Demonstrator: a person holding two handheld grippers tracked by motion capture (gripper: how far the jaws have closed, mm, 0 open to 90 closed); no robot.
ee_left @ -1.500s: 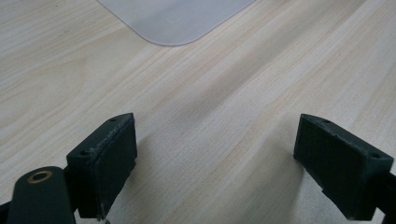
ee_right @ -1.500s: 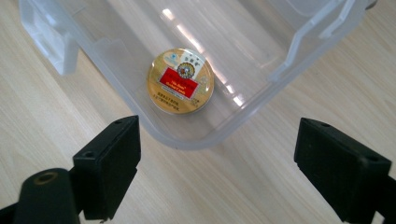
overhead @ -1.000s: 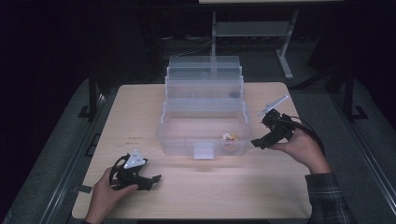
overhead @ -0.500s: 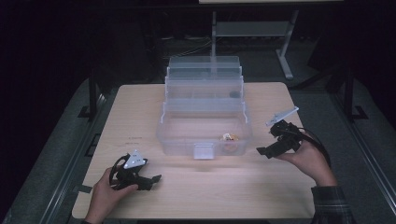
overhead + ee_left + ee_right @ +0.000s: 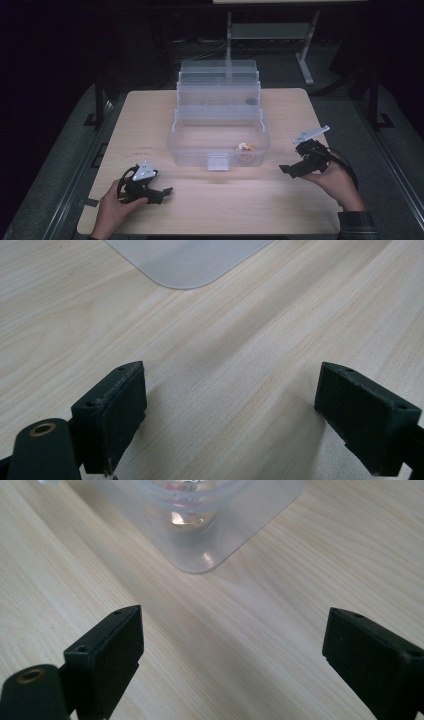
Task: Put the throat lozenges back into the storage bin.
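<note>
The clear plastic box stands mid-table with its stepped trays folded back toward the far side, its long axis running across the table. Everything else is placed from it. In its lowest tub, toward the right front corner, lies a small orange-and-white thing; what it is cannot be told.

The right gripper hangs off the box's right end, near that corner, its jaws wide apart with nothing between them; in the right gripper view that rounded corner lies straight ahead, apart from the pads. The left gripper rests in front of the box's left front corner, jaws likewise spread and empty over bare wood.

By my reading the right hand is much the nearer to the small thing, which lies ahead of it and over the tub's wall.
</note>
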